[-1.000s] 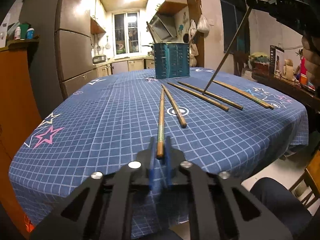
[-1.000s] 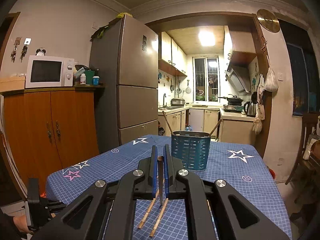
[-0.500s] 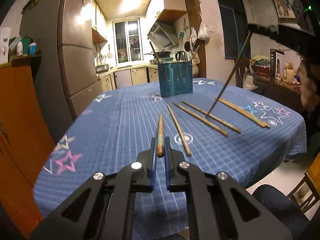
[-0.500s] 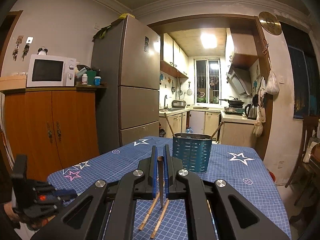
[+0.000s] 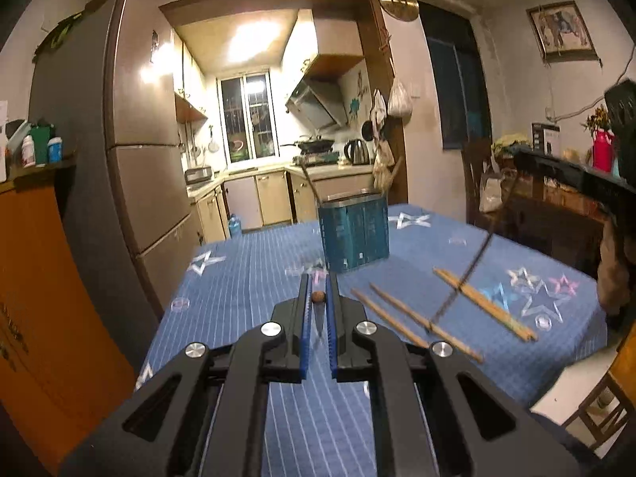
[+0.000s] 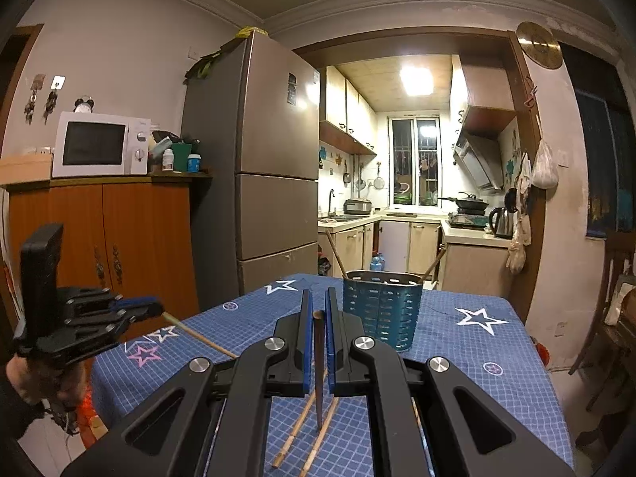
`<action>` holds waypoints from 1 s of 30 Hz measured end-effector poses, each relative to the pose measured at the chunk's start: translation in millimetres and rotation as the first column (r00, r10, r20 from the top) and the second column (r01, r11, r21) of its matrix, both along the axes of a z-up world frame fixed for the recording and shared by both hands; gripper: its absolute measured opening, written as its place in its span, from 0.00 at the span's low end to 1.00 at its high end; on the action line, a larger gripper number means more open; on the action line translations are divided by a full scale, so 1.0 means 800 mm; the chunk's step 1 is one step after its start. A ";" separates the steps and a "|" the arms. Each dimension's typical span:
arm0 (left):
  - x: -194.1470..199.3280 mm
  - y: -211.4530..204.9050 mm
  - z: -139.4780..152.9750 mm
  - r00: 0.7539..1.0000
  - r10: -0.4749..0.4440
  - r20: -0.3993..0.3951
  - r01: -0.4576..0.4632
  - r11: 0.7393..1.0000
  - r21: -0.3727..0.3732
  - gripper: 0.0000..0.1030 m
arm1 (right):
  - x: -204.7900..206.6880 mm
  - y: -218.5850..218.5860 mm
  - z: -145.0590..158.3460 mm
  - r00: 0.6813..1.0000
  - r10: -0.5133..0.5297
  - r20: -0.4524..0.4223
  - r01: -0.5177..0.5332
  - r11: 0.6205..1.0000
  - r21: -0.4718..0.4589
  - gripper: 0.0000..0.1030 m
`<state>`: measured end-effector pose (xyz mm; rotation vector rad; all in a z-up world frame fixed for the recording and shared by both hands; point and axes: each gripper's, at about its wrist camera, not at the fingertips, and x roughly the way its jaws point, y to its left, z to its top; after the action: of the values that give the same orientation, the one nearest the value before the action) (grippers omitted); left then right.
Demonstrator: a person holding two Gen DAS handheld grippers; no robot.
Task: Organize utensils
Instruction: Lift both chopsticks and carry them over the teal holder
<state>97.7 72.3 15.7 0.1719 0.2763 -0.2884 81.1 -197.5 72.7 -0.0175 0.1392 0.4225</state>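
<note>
**Both grippers clamped on chopsticks above the blue table**

The left gripper [image 5: 318,298] had its blue-padded jaws closed on a brown wooden chopstick [image 5: 318,297], seen end-on from its own camera as a small round tip between the pads. From the right wrist view the same left gripper [image 6: 153,310] showed at the far left, held by a hand [image 6: 37,377], with the pale wooden chopstick [image 6: 202,338] sloping away from its jaws down toward the table.

The right gripper [image 6: 318,314] was likewise closed on a dark slender chopstick [image 6: 318,369], which hung from between its pads with the lower tip pointing at the cloth just below. In the left wrist view that chopstick [image 5: 465,278] appeared blurred, slanting down to the right of the left gripper.

Straight ahead of both grippers stood the teal perforated utensil basket [image 6: 381,314], upright on the blue grid-patterned tablecloth with stars [image 6: 477,357]; two chopsticks leaned out of it, one at each side. From the left wrist camera the basket [image 5: 353,230] sat just beyond and slightly right of the fingertips.

Loose wooden chopsticks lay flat on the cloth: several [image 5: 413,326] ahead and to the right of the left gripper, and two [image 6: 306,433] directly beneath the right gripper, running roughly along its pointing line. None of them touched the basket.
</note>
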 end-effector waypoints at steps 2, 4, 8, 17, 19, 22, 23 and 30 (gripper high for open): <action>0.018 -0.005 0.013 1.000 -0.004 0.003 0.004 1.000 -0.010 0.05 | 0.011 -0.003 0.006 1.000 0.003 -0.008 -0.003 1.000 0.012 0.07; 0.032 -0.009 0.023 1.000 -0.009 0.004 0.009 1.000 -0.013 0.05 | 0.025 -0.007 0.011 1.000 0.007 -0.020 -0.006 1.000 0.023 0.07; 0.067 -0.017 0.042 1.000 -0.024 -0.019 0.023 0.999 -0.035 0.05 | 0.050 -0.008 0.022 0.999 0.021 -0.043 -0.020 0.999 0.043 0.07; 0.122 -0.029 0.082 0.998 -0.028 -0.053 0.025 0.998 -0.060 0.05 | 0.104 -0.010 0.062 0.997 0.035 -0.065 -0.031 0.998 0.059 0.07; 0.128 -0.034 0.093 0.998 -0.037 -0.051 0.034 0.998 -0.058 0.05 | 0.115 -0.013 0.076 0.998 0.027 -0.060 -0.023 0.998 0.059 0.07; 0.139 -0.041 0.115 0.998 -0.050 -0.048 0.047 0.997 -0.069 0.05 | 0.130 -0.018 0.099 0.999 0.019 -0.050 -0.016 0.998 0.061 0.07; 0.141 -0.043 0.120 0.998 -0.054 -0.045 0.050 0.996 -0.075 0.05 | 0.134 -0.018 0.106 0.999 0.017 -0.047 -0.015 0.998 0.059 0.07; 0.165 -0.070 0.190 0.997 -0.081 -0.008 0.079 0.991 -0.111 0.05 | 0.182 -0.027 0.169 0.999 -0.015 -0.032 0.016 0.999 0.043 0.07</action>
<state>229.8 16.4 167.8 0.0722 0.2650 -0.3835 226.4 -219.4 207.6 0.0324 0.1614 0.4103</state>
